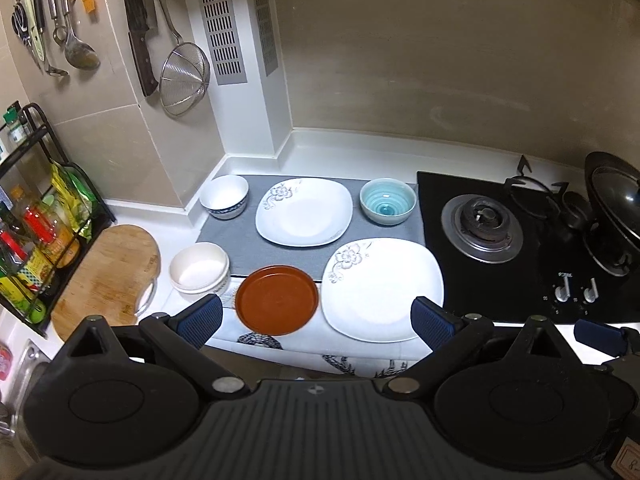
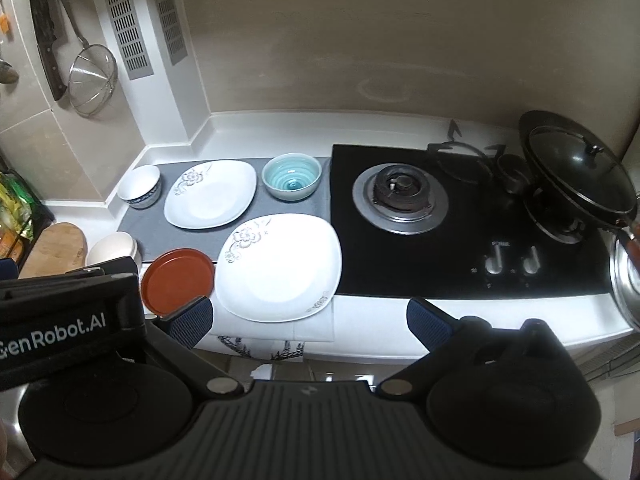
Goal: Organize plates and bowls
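On a grey mat (image 1: 240, 240) lie two white square flower-pattern plates, one near (image 1: 380, 288) (image 2: 276, 268) and one far (image 1: 304, 212) (image 2: 210, 194). A round brown plate (image 1: 276, 300) (image 2: 178, 280) lies left of the near plate. A teal bowl (image 1: 387, 201) (image 2: 292, 176) stands at the back right, a white bowl with blue rim (image 1: 225, 197) (image 2: 140, 187) at the back left, and stacked cream bowls (image 1: 199, 267) (image 2: 114, 248) at the front left. My left gripper (image 1: 316, 320) is open and empty, above the counter's front edge. My right gripper (image 2: 310, 320) is open and empty too.
A black gas hob (image 1: 500, 240) (image 2: 440, 220) with a lidded wok (image 2: 576, 176) lies right of the mat. A wooden cutting board (image 1: 104, 280) and a spice rack (image 1: 36, 220) stand at the left. Utensils and a strainer (image 1: 184, 76) hang on the wall.
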